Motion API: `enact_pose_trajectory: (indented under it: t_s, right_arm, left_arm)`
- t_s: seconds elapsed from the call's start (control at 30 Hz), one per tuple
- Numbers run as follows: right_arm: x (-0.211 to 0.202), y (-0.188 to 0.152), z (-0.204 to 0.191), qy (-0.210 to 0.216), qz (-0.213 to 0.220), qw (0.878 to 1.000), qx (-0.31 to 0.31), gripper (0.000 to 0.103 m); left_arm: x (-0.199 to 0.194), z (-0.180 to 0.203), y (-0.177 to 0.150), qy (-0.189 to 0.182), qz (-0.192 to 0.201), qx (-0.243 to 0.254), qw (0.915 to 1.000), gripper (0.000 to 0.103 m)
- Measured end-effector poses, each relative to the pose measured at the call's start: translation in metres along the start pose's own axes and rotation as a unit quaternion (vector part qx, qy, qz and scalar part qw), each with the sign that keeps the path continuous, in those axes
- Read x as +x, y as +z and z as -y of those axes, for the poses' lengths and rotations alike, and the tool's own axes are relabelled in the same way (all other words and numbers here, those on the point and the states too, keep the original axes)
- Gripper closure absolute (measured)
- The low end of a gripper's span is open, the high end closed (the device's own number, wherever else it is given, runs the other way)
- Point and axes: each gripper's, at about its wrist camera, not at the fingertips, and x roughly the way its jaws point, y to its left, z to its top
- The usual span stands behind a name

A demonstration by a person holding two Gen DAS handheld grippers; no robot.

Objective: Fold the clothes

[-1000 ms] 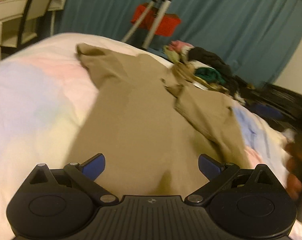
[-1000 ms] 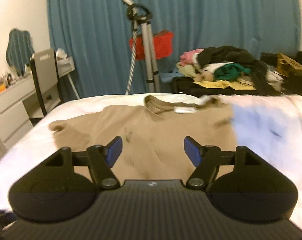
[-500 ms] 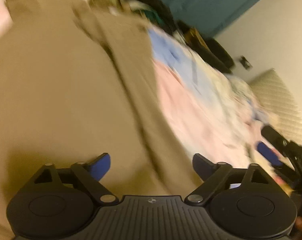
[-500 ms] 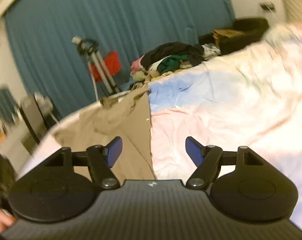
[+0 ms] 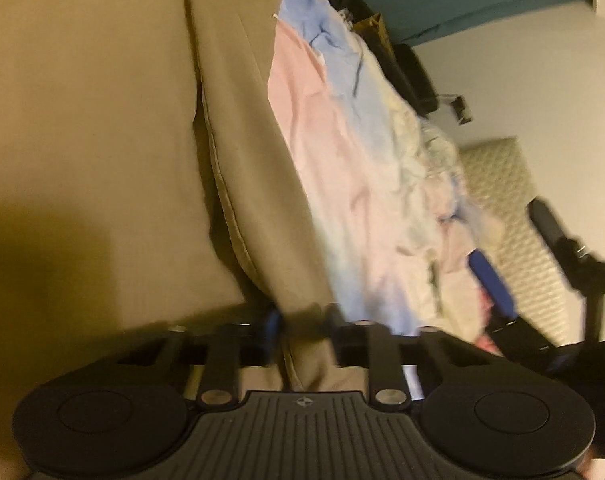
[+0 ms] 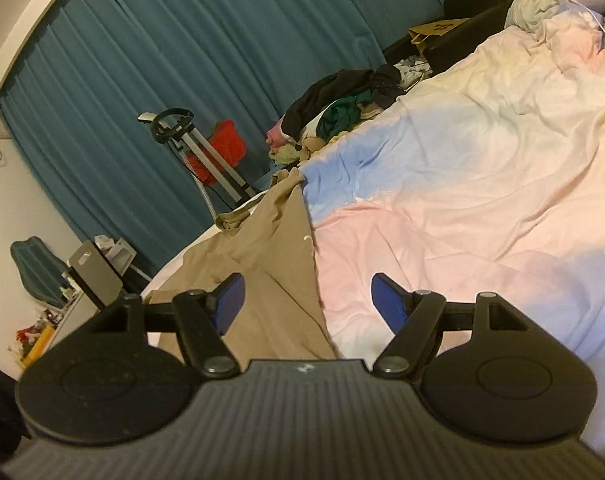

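On the bed [image 6: 482,184], a tan garment [image 5: 94,112] lies spread flat over the pastel sheet, its long axis running away from both cameras toward the curtain [image 6: 174,60]. Left gripper [image 5: 300,330] has its jaws drawn narrow around a fold of the garment's right-hand edge; the fabric bunches up between the blue pads, though motion blur keeps the pinch from being sharp. Looks like a grip on the hem or side edge, near end. Right gripper [image 6: 308,300] hangs with jaws wide, nothing between them, its left finger over the tan cloth and its right finger over bare pink sheet, so the garment's straight edge [image 6: 312,264] runs right through the gap, close below. In the left wrist view the right gripper shows off to the right, well apart from the pinch point. Coming move probably turns on this: the edge lies lengthwise ahead of the right tool, so it needs to drop and close farther up the same edge. A pile of clothes [image 6: 342,108] sits at the far side of the bed, untouched.
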Motion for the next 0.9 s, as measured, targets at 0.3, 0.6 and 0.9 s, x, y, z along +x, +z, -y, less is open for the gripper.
enact_pose_trajectory:
  t_s: [0.3,0.6,0.9]
  right_arm:
    - [0.001,-0.003,-0.003,0.0,-0.005,1.0,-0.004,0.03]
    - [0.003,-0.007,-0.011,-0.005,-0.011,1.0,-0.022,0.03]
    - [-0.011,-0.014,-0.027,-0.024,0.029,0.996,-0.076,0.03]
  left_arm:
    - [-0.056,0.001,0.006,-0.01,0.014,-0.022,0.9996,0.101]
    - [-0.111,-0.002,0.016,0.123,0.0,0.035,0.9919,0.101]
    - [-0.107,0.02,0.013,0.176,0.044,0.116,0.9766,0.037]
